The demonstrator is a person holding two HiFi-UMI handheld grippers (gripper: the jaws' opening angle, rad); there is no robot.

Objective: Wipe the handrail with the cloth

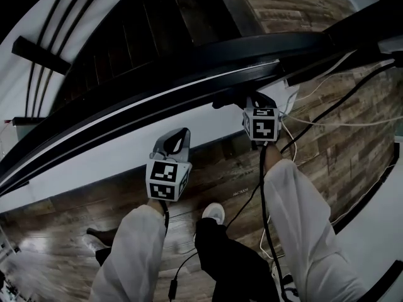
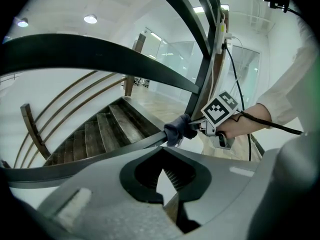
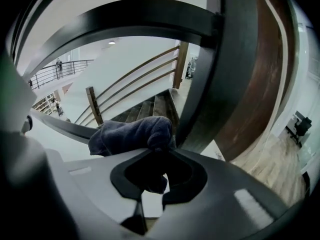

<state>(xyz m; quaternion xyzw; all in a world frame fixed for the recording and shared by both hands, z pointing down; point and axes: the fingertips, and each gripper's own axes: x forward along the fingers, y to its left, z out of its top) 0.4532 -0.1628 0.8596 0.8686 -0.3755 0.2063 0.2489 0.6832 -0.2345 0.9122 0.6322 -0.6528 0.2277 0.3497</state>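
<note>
White sleeves fill the bottom edge of the head view, one behind each tool, above a wood-plank floor.

The left gripper hangs in the air on the near side of the railing, well apart from it. Its light grey jaws are drawn together at the tips with nothing between them.

Farther out, the right gripper reaches up to the railing. Its tips are clamped on a bunched dark blue-grey cloth. The cloth is pressed against a slim dark rail that runs under the broad black curved handrail, just beside a dark upright post. From the left gripper view the cloth wraps the end of that slim rail, with the right gripper right behind it.

White cables trail over the floor below the railing's right end. Beyond the rails, dark wooden stair treads descend.
</note>
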